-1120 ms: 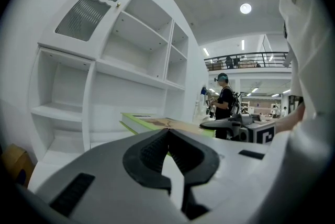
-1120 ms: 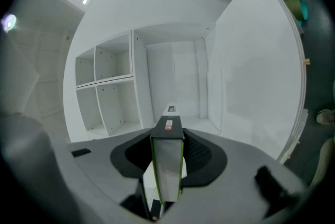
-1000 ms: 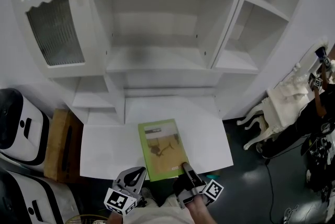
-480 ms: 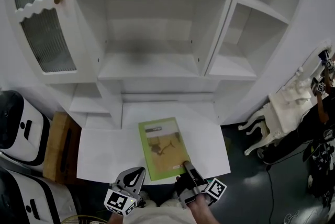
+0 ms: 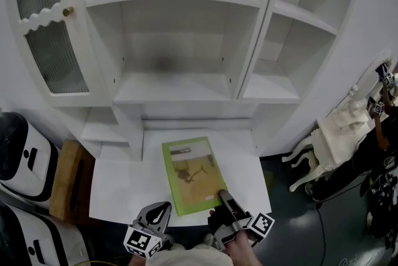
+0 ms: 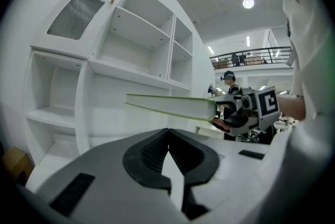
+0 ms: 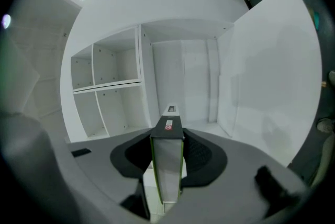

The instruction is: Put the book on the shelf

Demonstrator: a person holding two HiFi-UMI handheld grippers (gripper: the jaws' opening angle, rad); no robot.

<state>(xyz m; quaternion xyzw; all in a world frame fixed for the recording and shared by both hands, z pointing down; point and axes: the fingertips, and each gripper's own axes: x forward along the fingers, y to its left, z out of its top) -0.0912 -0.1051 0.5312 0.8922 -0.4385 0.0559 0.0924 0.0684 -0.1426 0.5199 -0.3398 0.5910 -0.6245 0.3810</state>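
Grey right gripper [image 5: 222,196]: clamped on the near right corner of the book [image 5: 189,174], one jaw on each cover, with the page edge showing between them.
Left gripper [image 5: 158,212]: jaws together on nothing, just off the front edge of the desk top [image 5: 121,187], left of the book.
Just changed: the book has come up off the desk top. A second ago it lay flat there; now the left gripper view shows it level in the air with clear space beneath.
Meaning: the pick-up looks done (one-handed, by a corner). The carry to the shelf [image 5: 171,86] is likely next, and the placing is not yet begun.
Book's place: above the front half of the desk top, right of its middle, well short of the shelf's front edge.
Book's look: green covers, a tan picture across the front, a pale title band toward the far end, and a white page block. It is slim and apparently stiff, since it stays level when held by one corner.
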